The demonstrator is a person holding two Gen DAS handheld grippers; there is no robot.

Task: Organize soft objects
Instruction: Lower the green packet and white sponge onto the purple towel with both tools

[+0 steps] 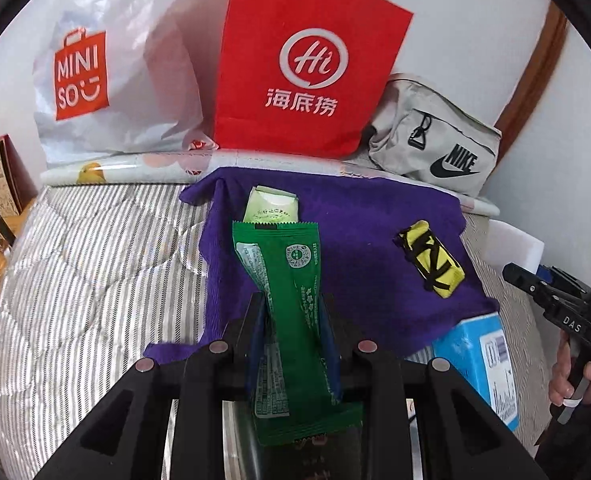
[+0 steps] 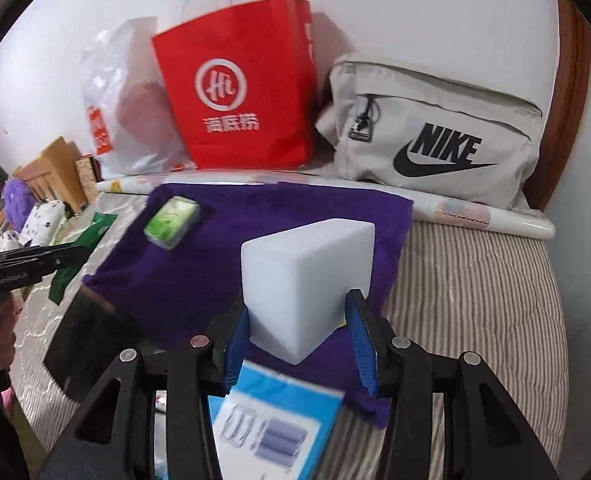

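Note:
My left gripper (image 1: 293,308) is shut on a green snack packet (image 1: 291,300), held upright above a purple cloth (image 1: 355,248) spread on the striped bedding. On that cloth lie a pale green tissue pack (image 1: 272,205) and a yellow and black pouch (image 1: 431,258). My right gripper (image 2: 300,312) is shut on a white foam block (image 2: 307,280), carried over the purple cloth (image 2: 255,220). The tissue pack (image 2: 171,227) lies at the cloth's left. The left gripper (image 2: 35,264) with its green packet (image 2: 79,248) shows at the left edge of the right wrist view.
A red paper bag (image 1: 307,60), a white Miniso plastic bag (image 1: 107,76) and a beige Nike pouch (image 2: 435,132) stand along the wall. A blue and white box (image 1: 483,364) lies at the cloth's near edge. A rolled mat (image 2: 495,216) borders the striped bedding (image 1: 95,260). Cartons and plush items crowd the left.

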